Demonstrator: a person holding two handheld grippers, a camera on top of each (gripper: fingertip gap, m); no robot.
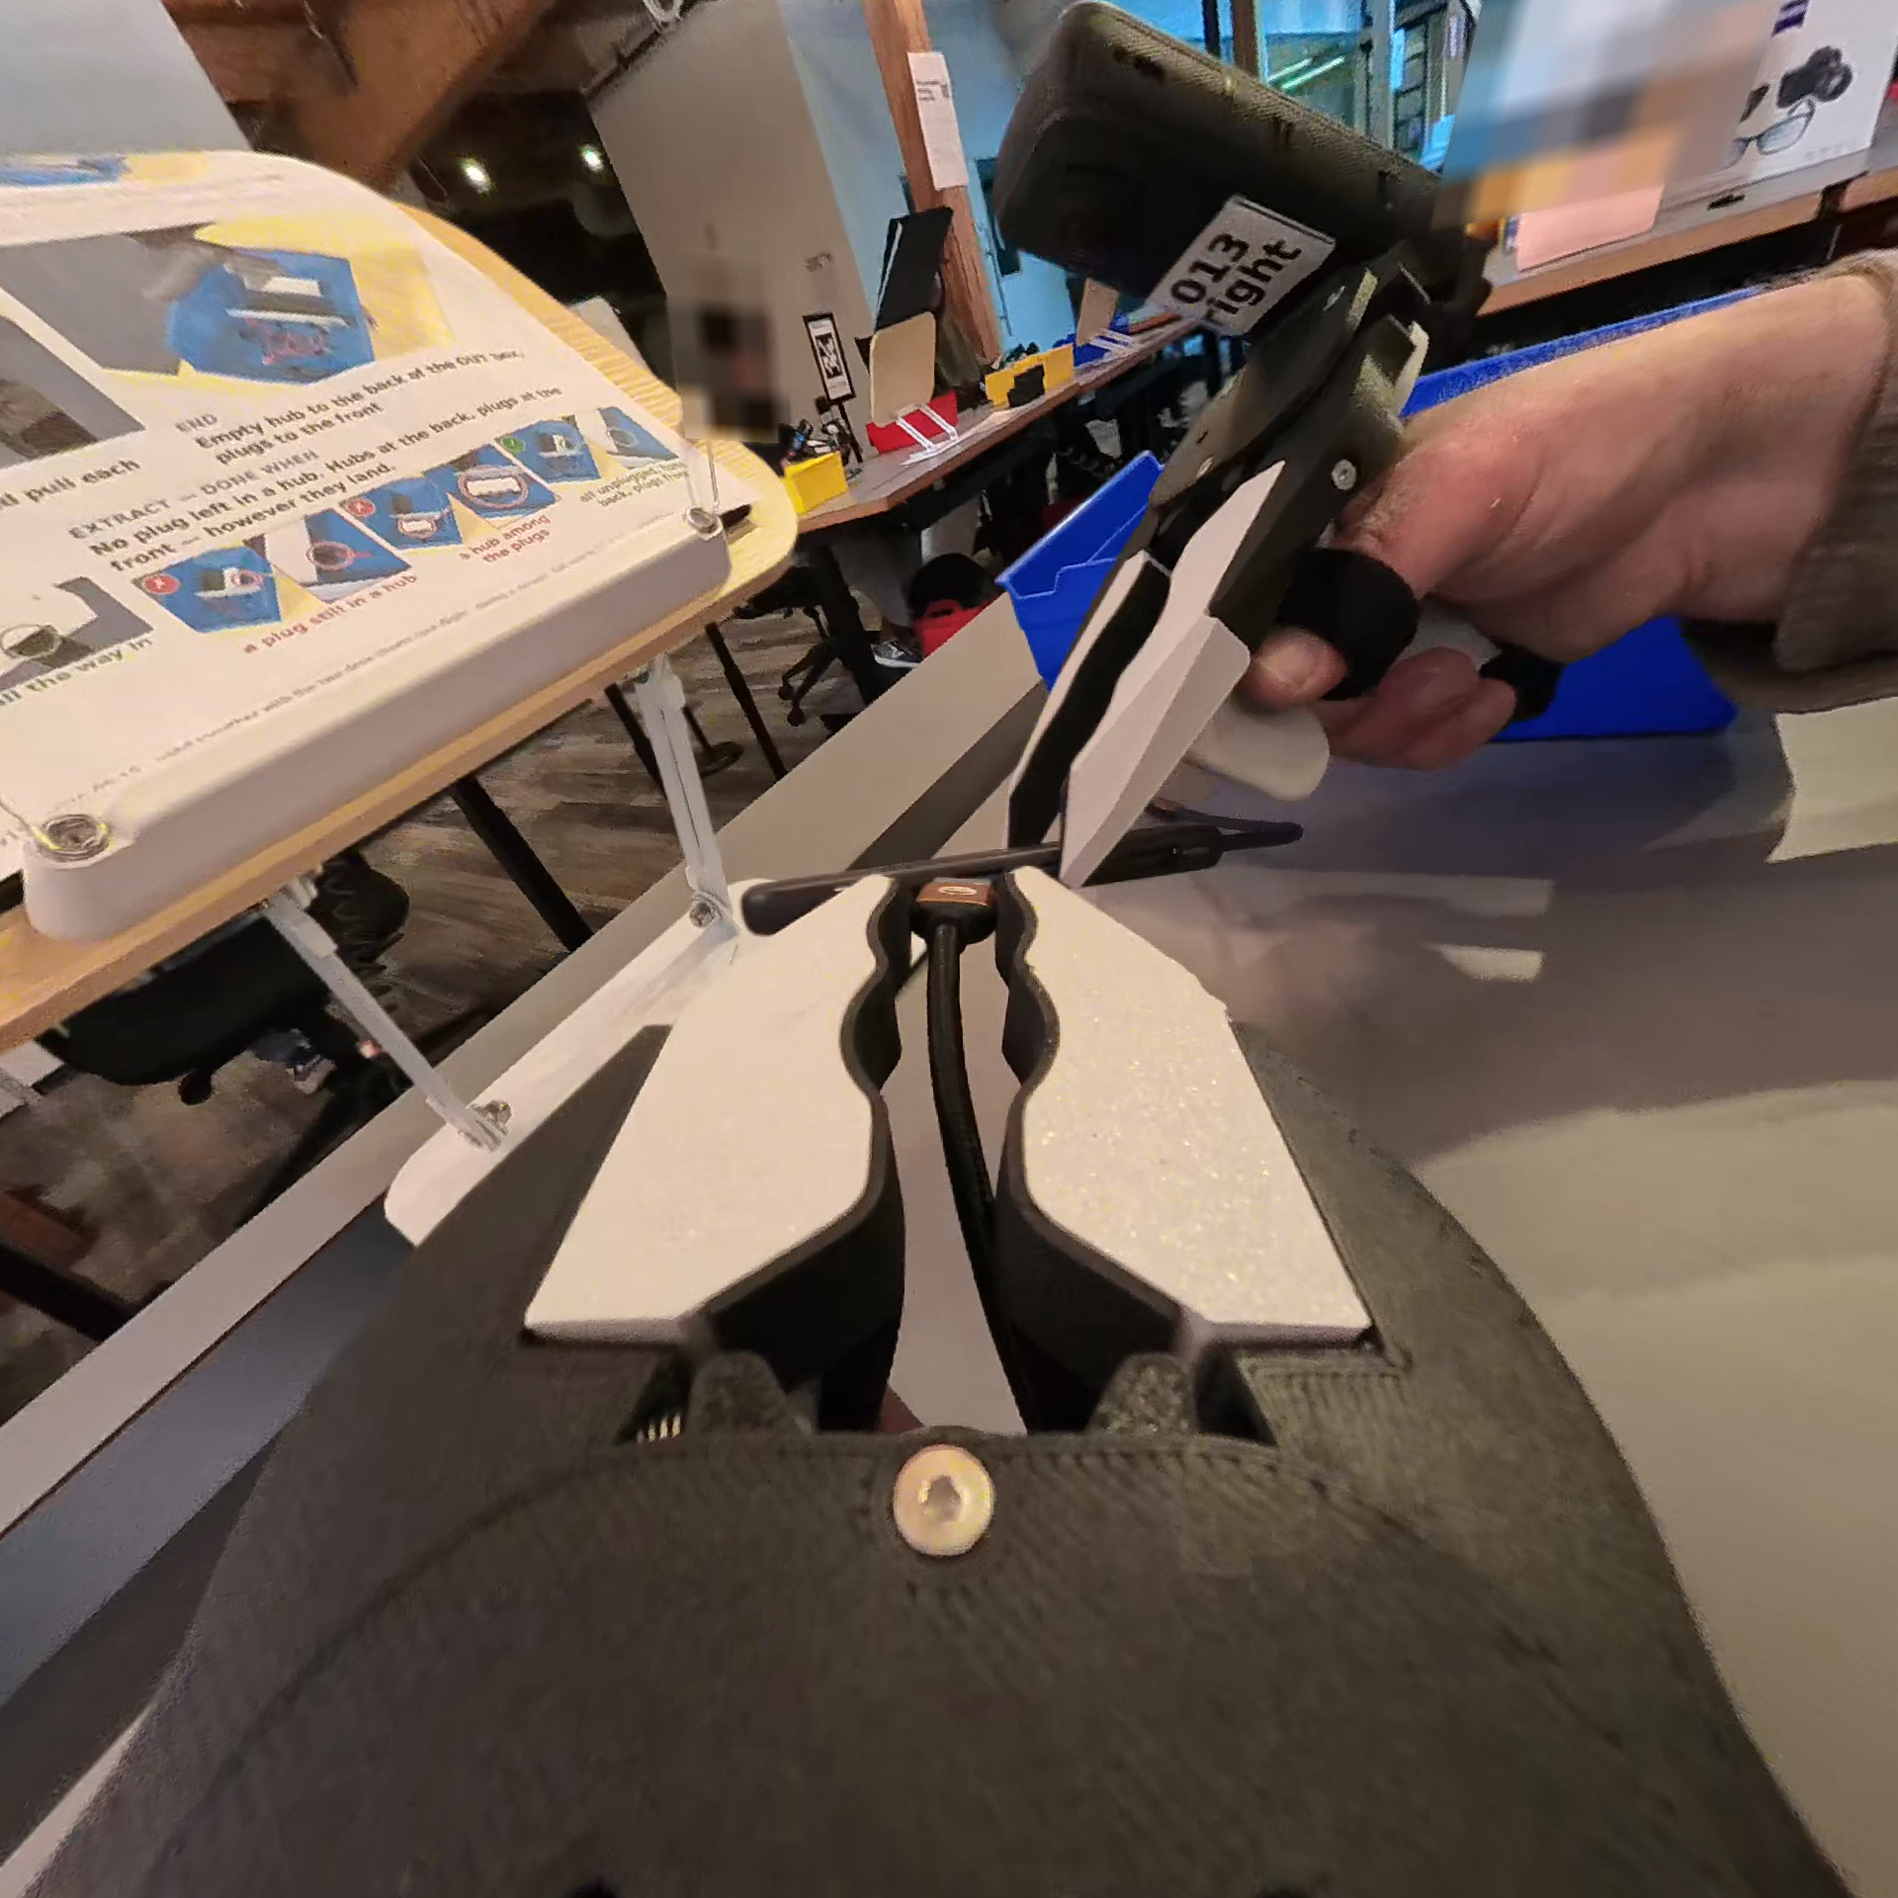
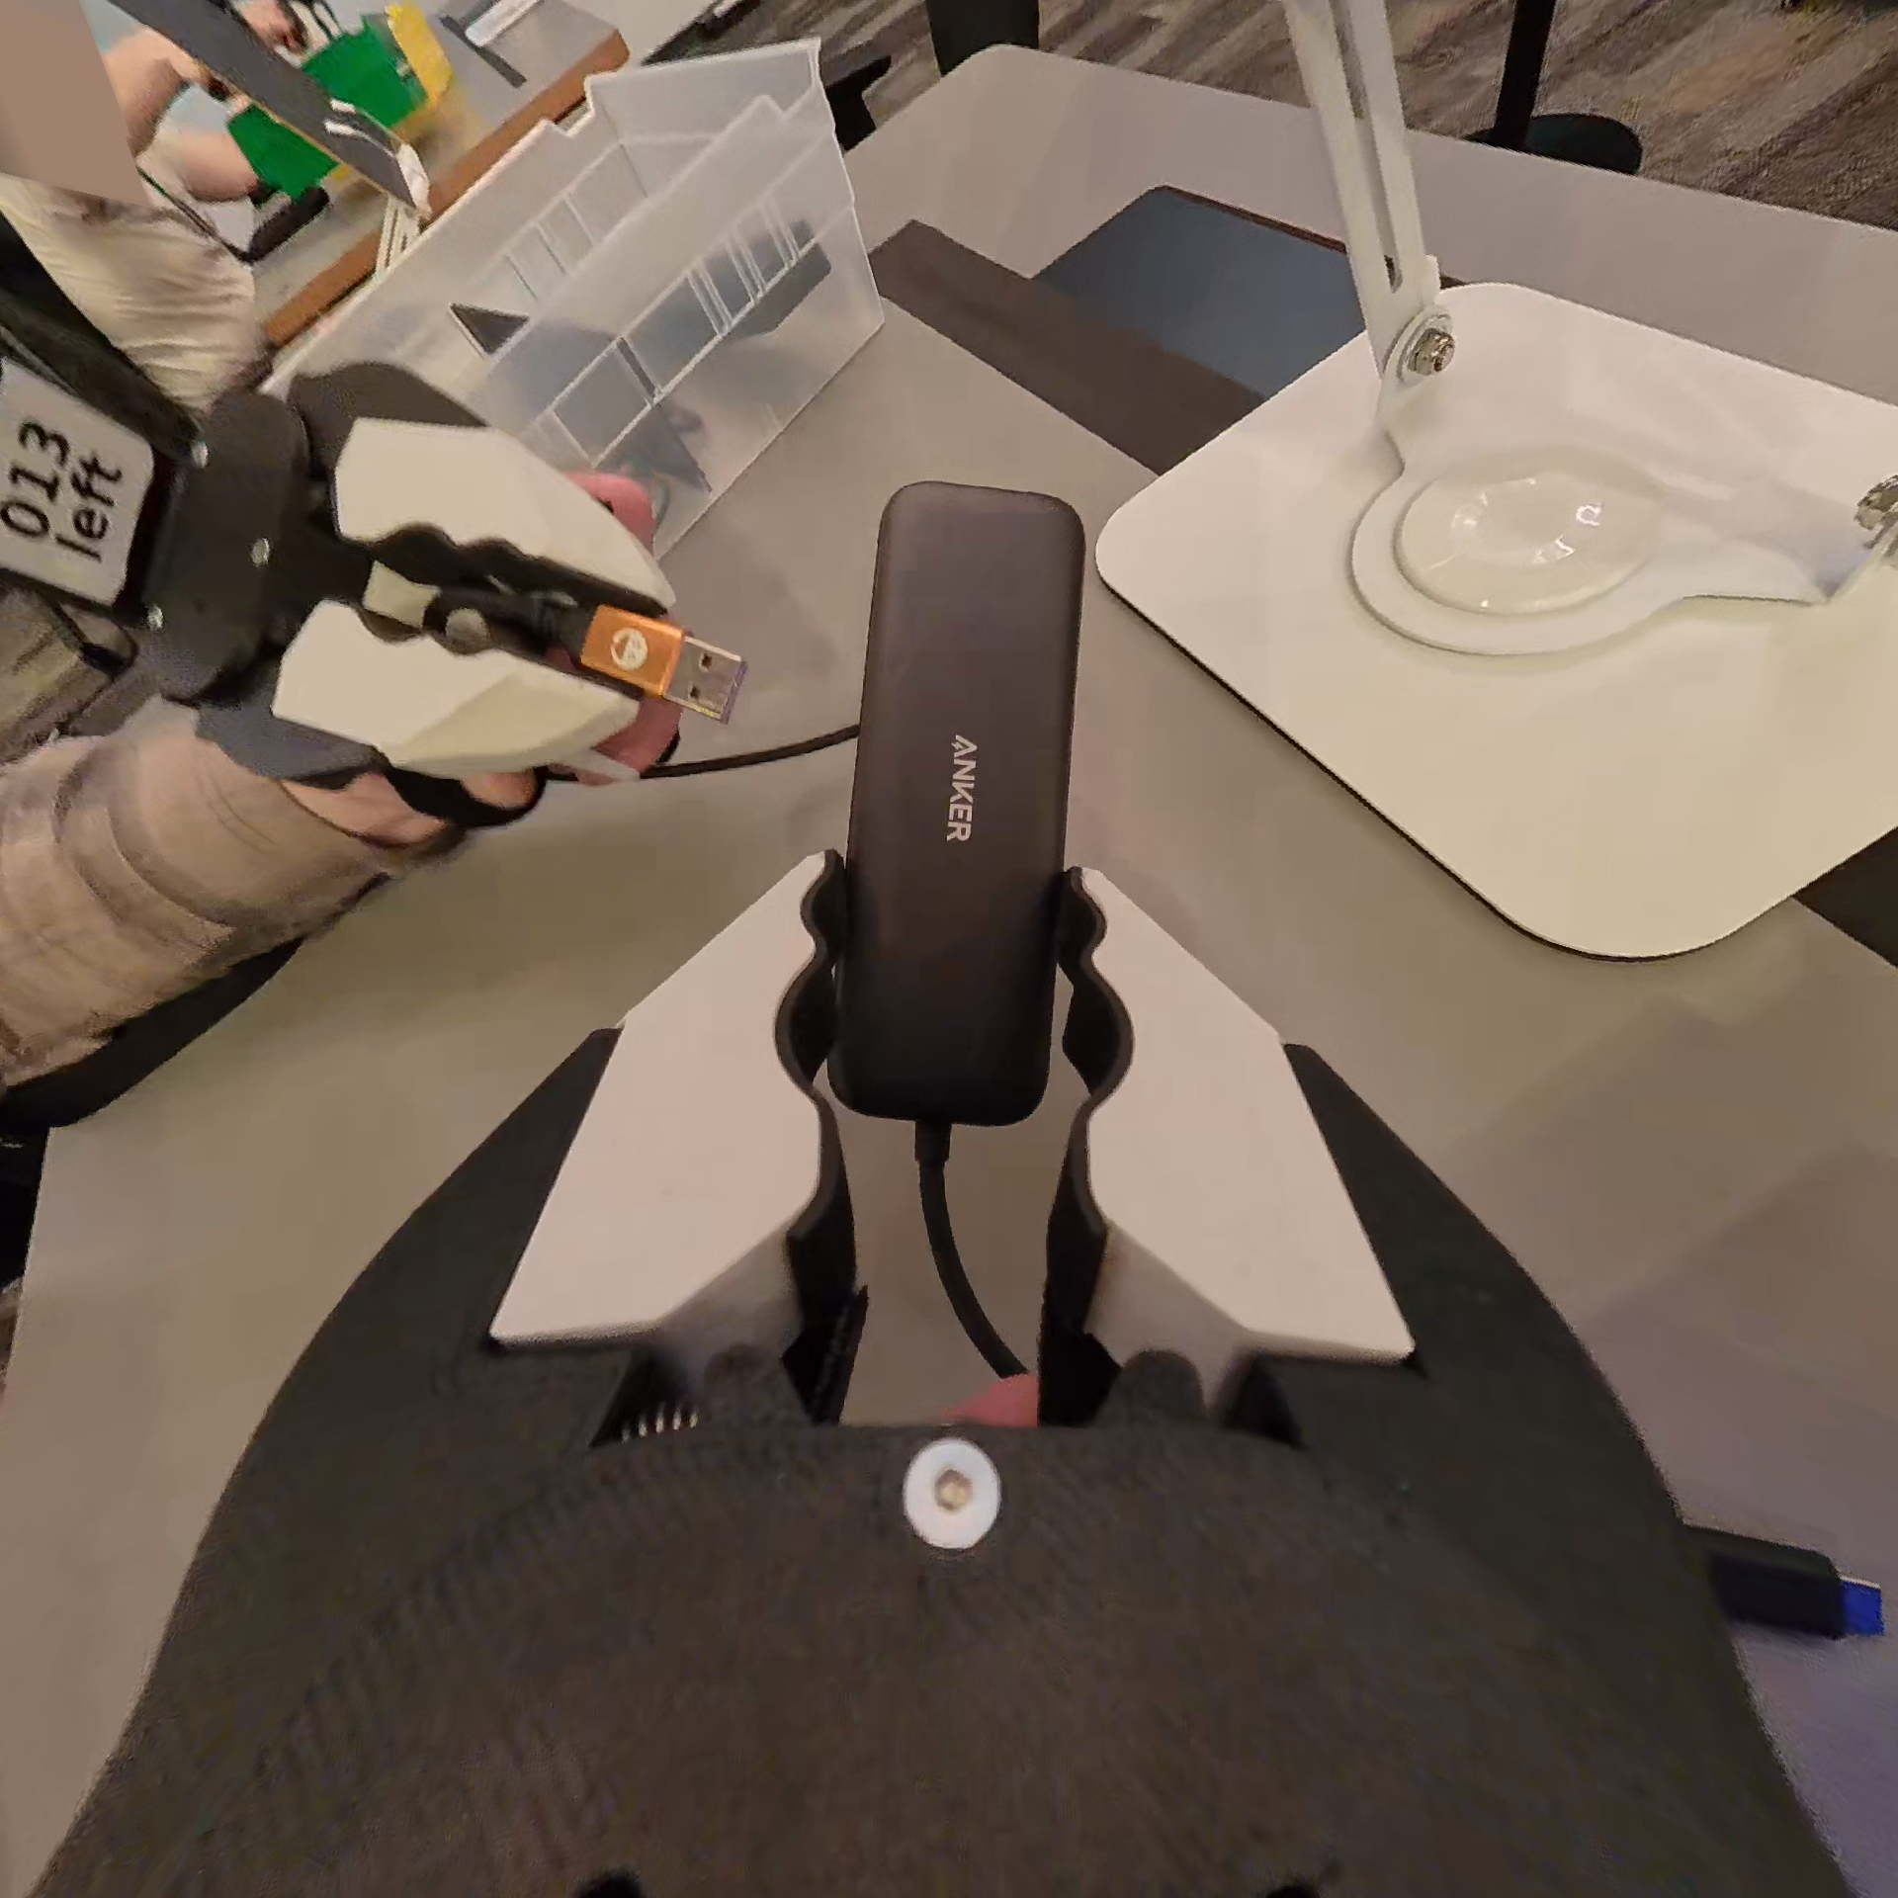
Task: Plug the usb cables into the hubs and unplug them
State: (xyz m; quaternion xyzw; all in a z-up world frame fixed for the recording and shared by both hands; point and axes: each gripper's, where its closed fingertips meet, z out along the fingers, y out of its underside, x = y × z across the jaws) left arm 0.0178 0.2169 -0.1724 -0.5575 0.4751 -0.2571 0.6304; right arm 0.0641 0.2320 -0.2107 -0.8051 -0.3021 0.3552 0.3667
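My right gripper is shut on a slim black USB hub and holds it above the grey table, its long body pointing away from me. The hub's cable runs back between the fingers. My left gripper is shut on an orange USB plug. The plug's metal tip points at the hub's left side, a short gap away. In the left wrist view the left gripper pinches the orange plug, its black cable trailing back, with the hub edge-on just beyond, held by the right gripper.
A clear divided plastic bin stands at the back left. A white stand base sits at the right and carries an instruction board. A blue bin is behind the right gripper. Another black plug with a blue tip lies near right.
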